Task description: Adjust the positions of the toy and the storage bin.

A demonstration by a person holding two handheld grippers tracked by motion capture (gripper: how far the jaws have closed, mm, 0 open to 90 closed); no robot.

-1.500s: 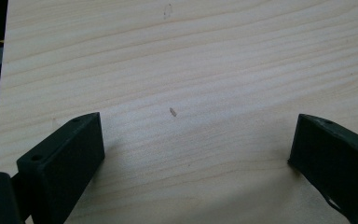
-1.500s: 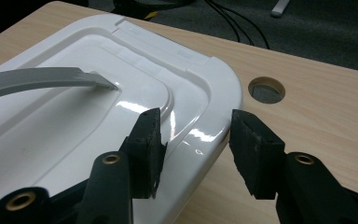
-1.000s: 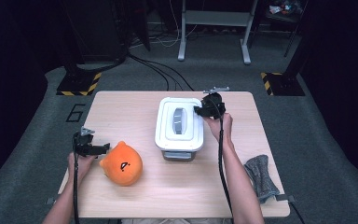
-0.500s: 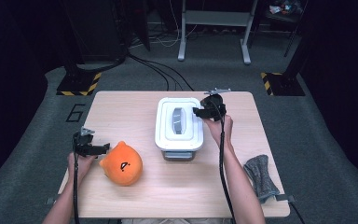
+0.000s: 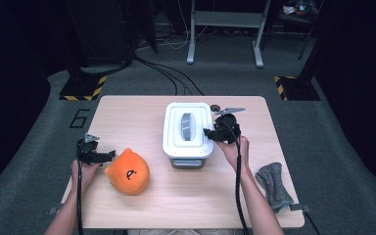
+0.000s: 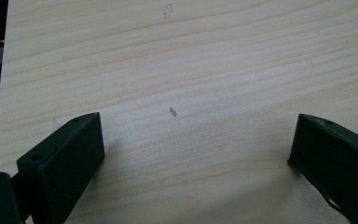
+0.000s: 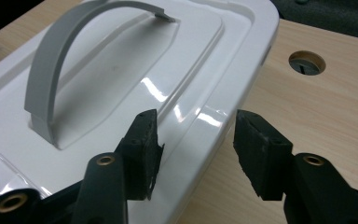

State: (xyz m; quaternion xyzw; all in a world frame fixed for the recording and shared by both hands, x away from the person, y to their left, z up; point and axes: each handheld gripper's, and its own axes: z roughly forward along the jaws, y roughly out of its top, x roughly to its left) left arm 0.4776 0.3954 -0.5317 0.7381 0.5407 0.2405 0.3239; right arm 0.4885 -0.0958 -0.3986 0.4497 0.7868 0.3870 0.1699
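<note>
Lid [image 7: 121, 93] unmoved | right tongs [image 7: 196, 149] still straddling rim, parted

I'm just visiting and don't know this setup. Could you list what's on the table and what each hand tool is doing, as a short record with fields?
Table: light wooden table
Box: white lidded box with a grey handle, near the table's middle
Toy: orange plush toy, front left
Cloth: grey cloth, at the front right edge
Left gripper: open, over bare wood, beside the toy
Right gripper: open, fingers straddling the lid's edge, not shut on it
</note>
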